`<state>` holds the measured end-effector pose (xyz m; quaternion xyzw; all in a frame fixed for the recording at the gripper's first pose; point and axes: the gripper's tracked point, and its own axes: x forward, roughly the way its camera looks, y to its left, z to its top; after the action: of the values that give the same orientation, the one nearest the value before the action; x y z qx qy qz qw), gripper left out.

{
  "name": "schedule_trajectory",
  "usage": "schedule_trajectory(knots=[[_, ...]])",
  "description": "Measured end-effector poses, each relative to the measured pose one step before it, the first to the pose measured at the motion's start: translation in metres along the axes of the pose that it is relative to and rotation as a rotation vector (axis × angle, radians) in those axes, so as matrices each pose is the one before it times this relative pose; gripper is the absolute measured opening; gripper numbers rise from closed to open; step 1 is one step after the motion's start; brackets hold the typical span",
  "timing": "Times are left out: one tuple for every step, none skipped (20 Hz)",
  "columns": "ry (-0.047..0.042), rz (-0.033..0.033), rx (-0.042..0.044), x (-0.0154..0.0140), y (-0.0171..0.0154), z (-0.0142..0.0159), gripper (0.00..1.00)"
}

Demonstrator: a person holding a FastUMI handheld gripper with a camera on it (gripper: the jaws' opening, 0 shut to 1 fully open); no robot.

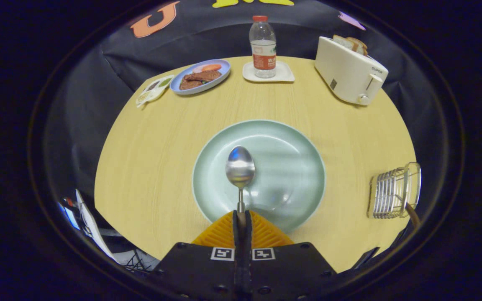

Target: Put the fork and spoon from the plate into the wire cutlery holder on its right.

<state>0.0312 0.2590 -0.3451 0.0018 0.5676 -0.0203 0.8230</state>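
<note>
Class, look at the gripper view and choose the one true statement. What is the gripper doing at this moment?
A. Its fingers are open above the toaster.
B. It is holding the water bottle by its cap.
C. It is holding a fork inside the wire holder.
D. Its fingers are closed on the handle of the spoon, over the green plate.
D: the gripper has both fingers pressed together on the spoon handle, bowl over the green plate.

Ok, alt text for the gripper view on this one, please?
The gripper is shut on a spoon, its bowl over a pale green plate on a wooden table. The wire cutlery holder lies right of the plate; a toaster sits beyond.
</note>
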Motion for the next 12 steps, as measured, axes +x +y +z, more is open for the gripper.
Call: schedule_trajectory(knots=[[0.01973,0.00152,-0.00649,-0.01239,-0.00595,0.00179,0.01],[0.01169,0.00025,-0.00796,-0.01405,-0.00896,0.00160,0.01],[0.00250,0.00016,-0.00659,-0.01383,-0.00970,0.00322,0.01],[0.00373,-0.00402,-0.00768,-0.01431,-0.01189,0.00055,0.01],[0.00331,-0.00446,-0.00074,-0.01410,-0.01318,0.00052,0.01],[0.00050,-0.00042,0.00165,-0.01259,-0.01373,0.00077,0.01],[-0.00800,-0.00601,-0.00143,-0.01183,-0.01456,0.00245,0.01],[-0.01272,-0.01528,-0.00052,-0.01280,-0.01811,0.00280,0.01],[-0.01135,-0.01800,0.00284,-0.01087,-0.01861,0.00220,0.01],[-0.00226,-0.00908,0.00837,-0.01025,-0.01687,-0.00160,0.01],[0.00421,0.00232,0.01911,-0.01020,-0.01626,-0.00205,0.01],[0.00383,0.00363,0.02867,-0.01085,-0.01763,-0.00158,0.01]])
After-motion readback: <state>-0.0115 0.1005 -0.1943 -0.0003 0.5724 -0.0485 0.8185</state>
